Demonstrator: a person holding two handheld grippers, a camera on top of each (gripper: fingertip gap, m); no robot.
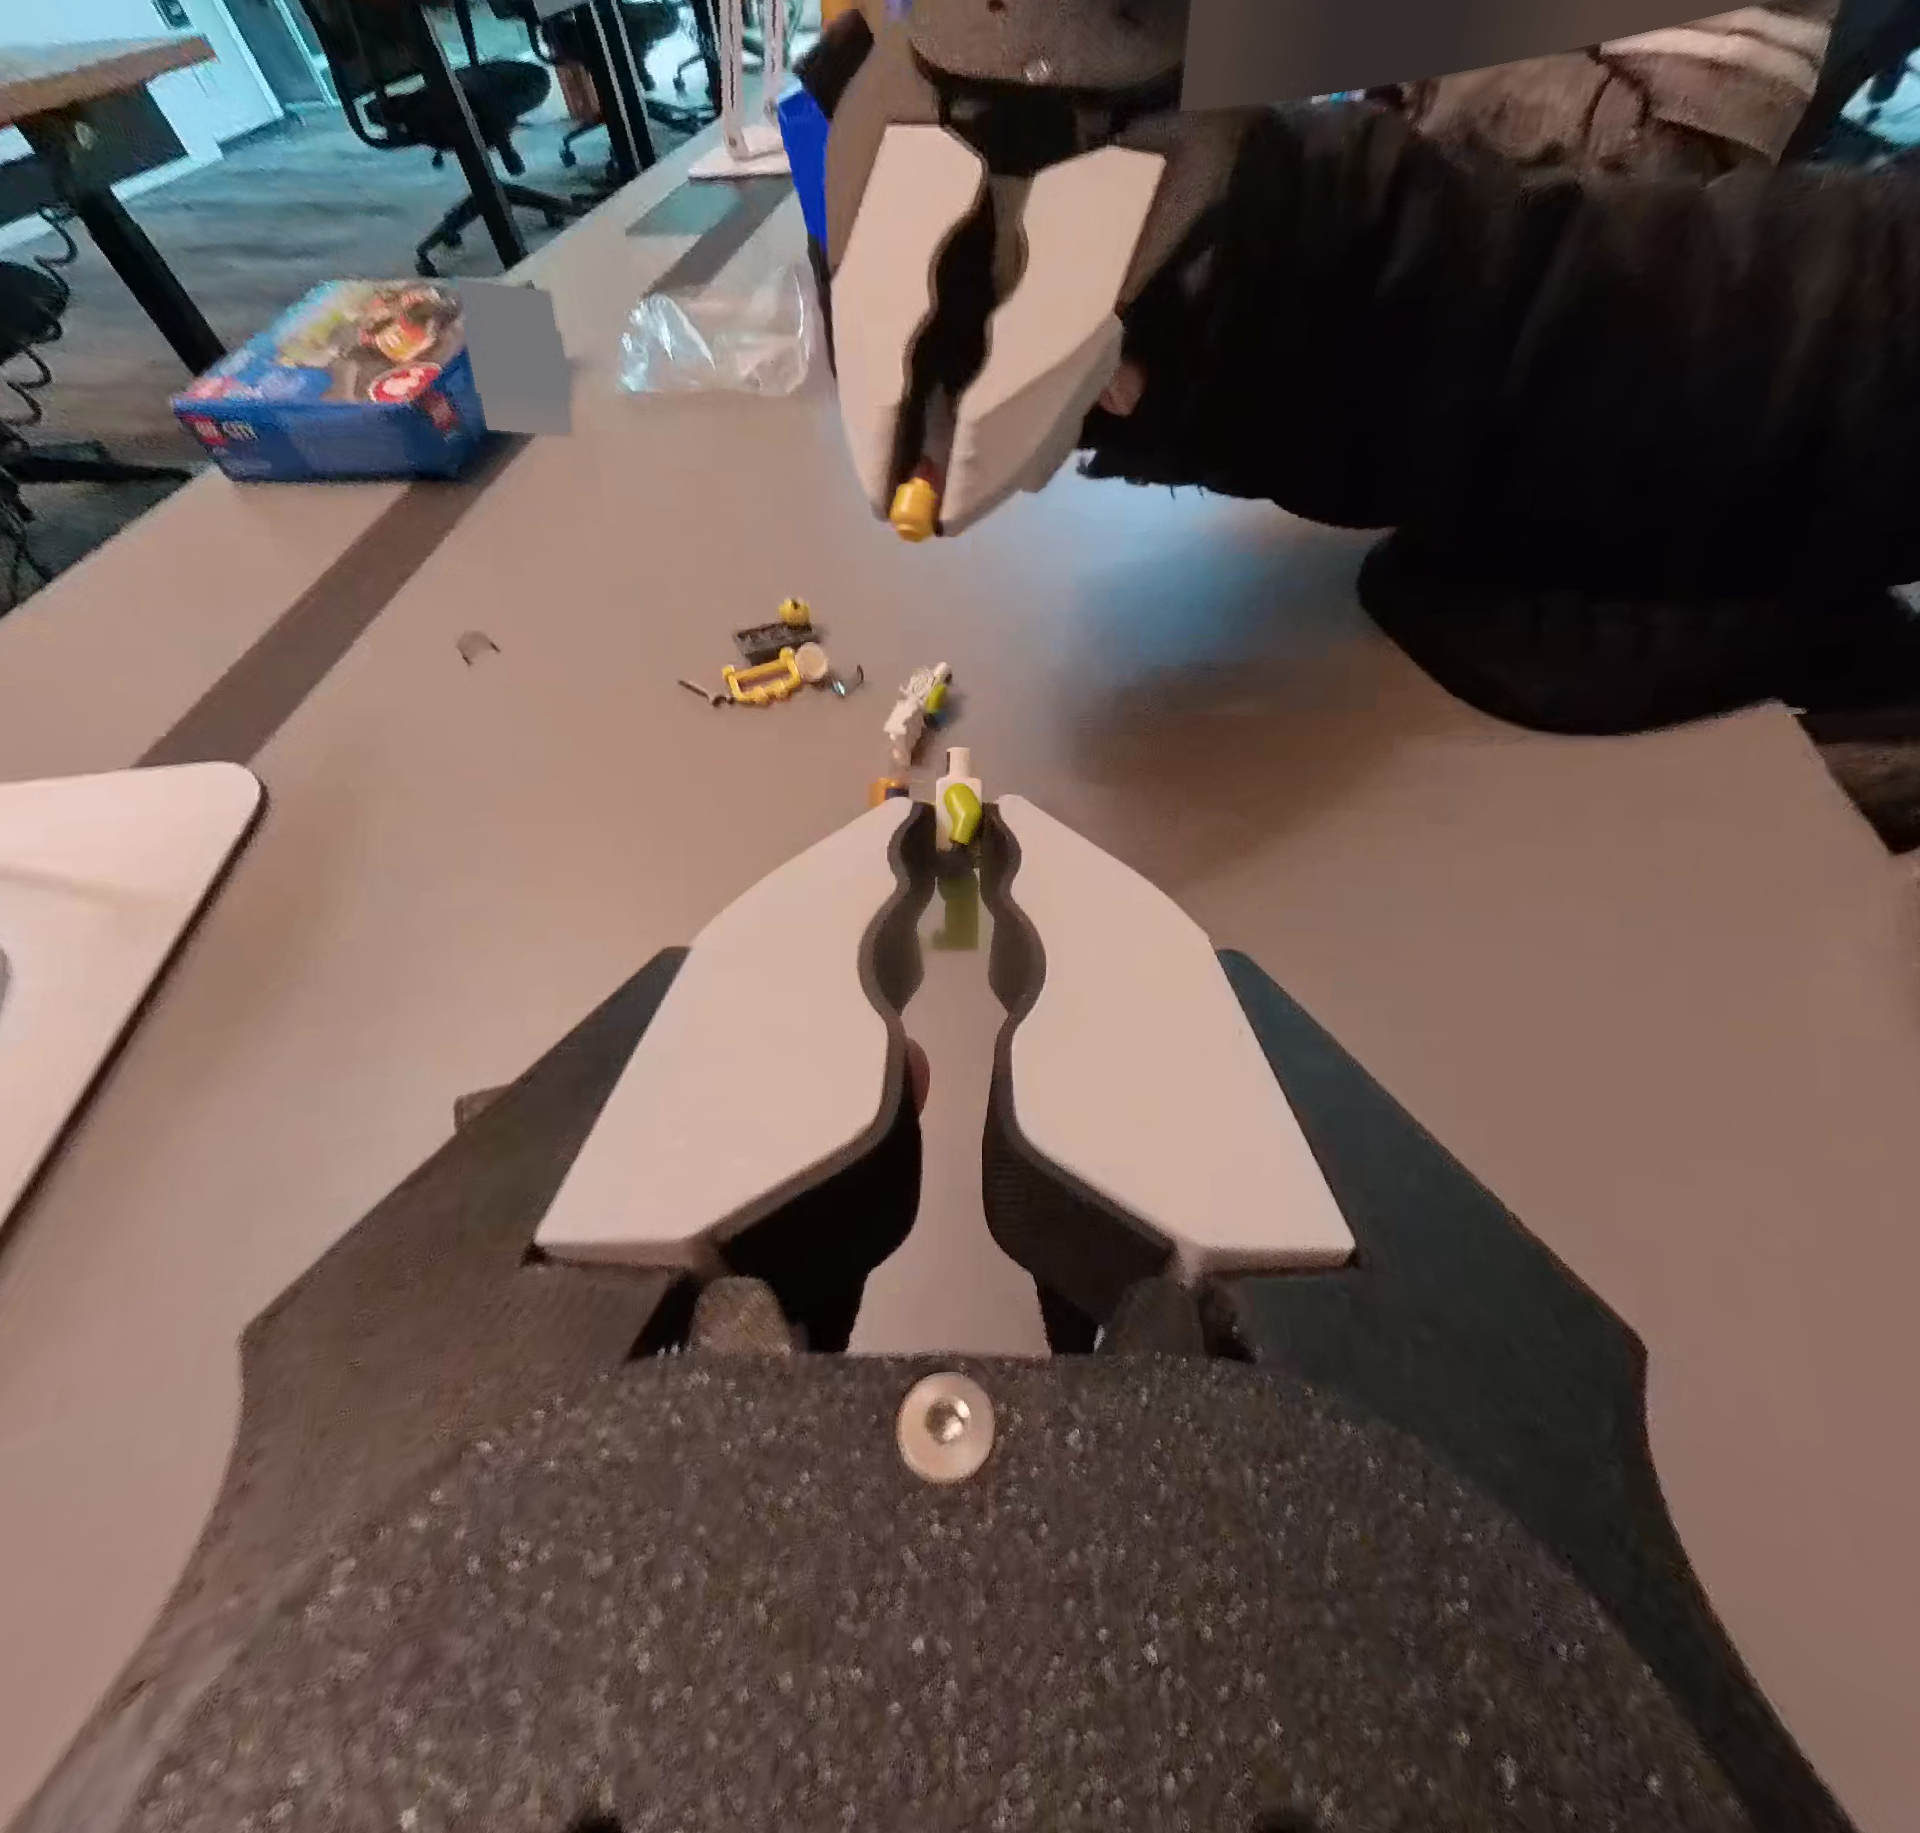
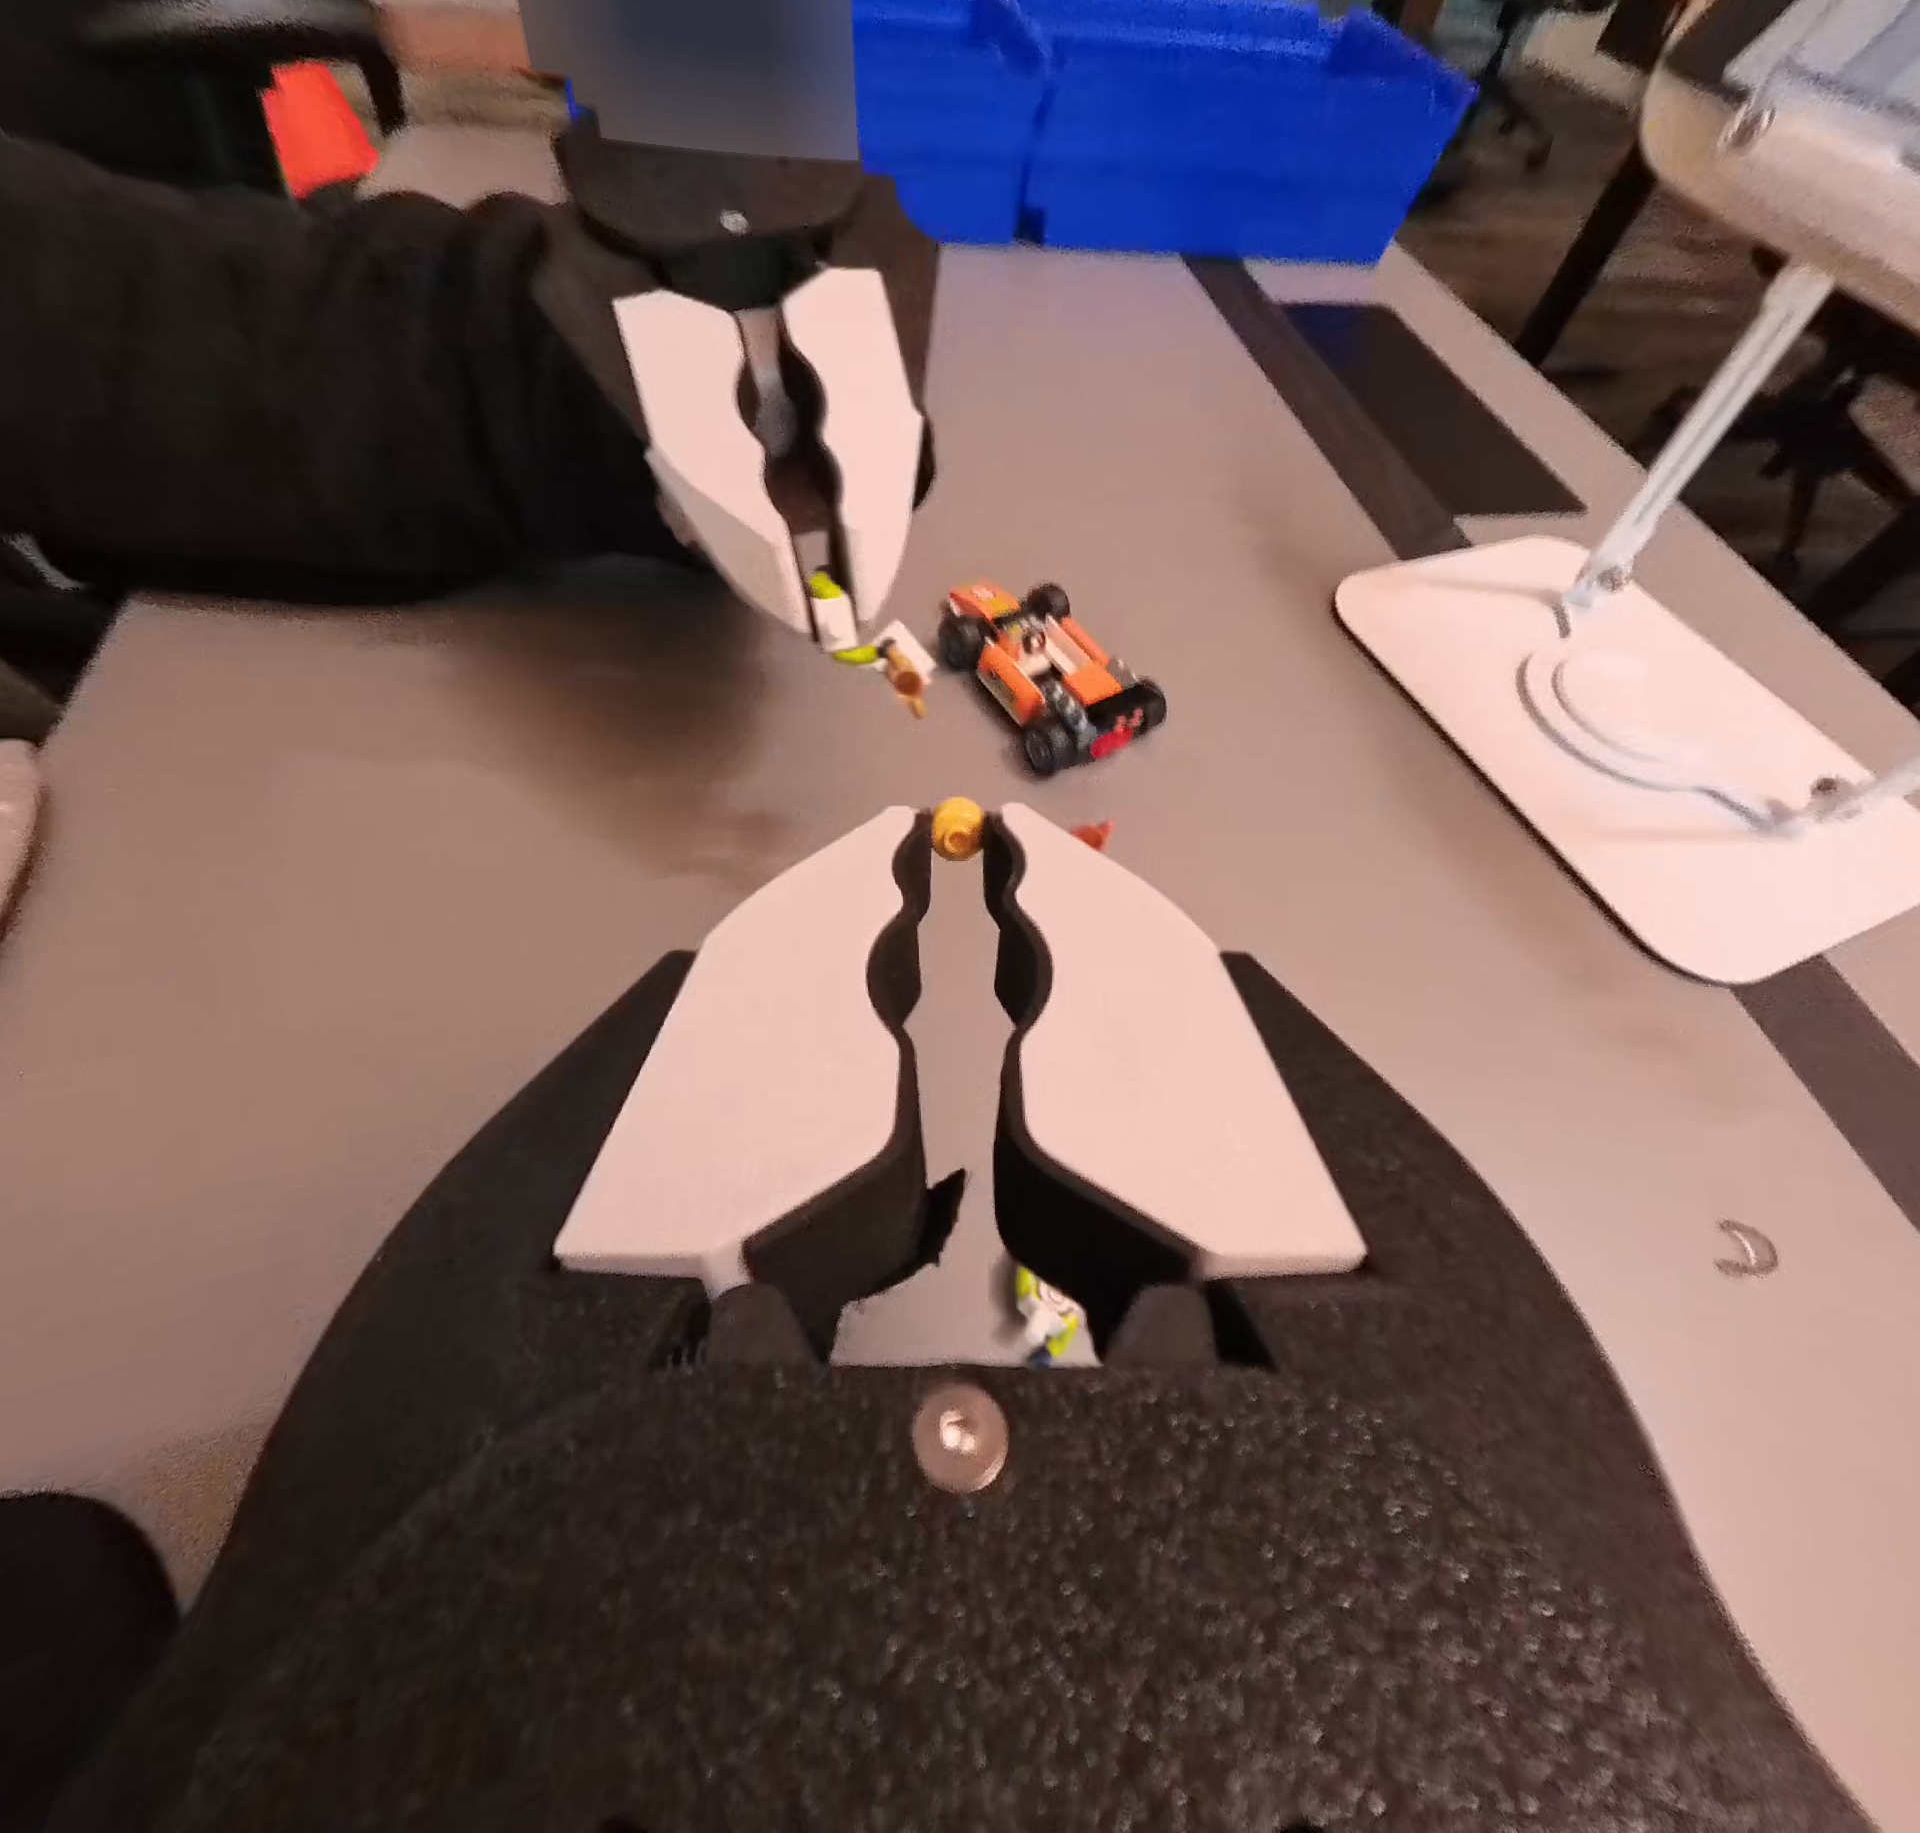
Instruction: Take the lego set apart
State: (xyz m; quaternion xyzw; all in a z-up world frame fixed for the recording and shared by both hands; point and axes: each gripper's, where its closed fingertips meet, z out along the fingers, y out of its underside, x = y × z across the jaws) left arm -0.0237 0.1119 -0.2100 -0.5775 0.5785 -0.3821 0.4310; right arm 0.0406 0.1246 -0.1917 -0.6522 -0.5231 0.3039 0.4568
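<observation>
My left gripper (image 1: 957, 815) is shut on a headless minifigure torso (image 1: 956, 809), white with lime arms, held above the grey table (image 1: 1351, 900). It also shows in the right wrist view (image 2: 834, 628), with the torso (image 2: 831, 611) in its tips. My right gripper (image 2: 957, 827) is shut on a small yellow minifigure head (image 2: 957, 827), apart from the torso. The right gripper shows in the left wrist view (image 1: 920, 510) with the head (image 1: 912, 510). An orange and black lego car (image 2: 1049, 677) stands on the table beyond.
Loose lego pieces (image 1: 774, 666) lie mid-table, and another minifigure part (image 1: 920, 703) lies near them. A blue set box (image 1: 332, 391) and a clear bag (image 1: 717, 334) lie farther off. Blue bins (image 2: 1143, 110) stand at the far end. A white lamp base (image 2: 1621, 744) is at the right. About 8 centimetres separates my left fingertips from my right.
</observation>
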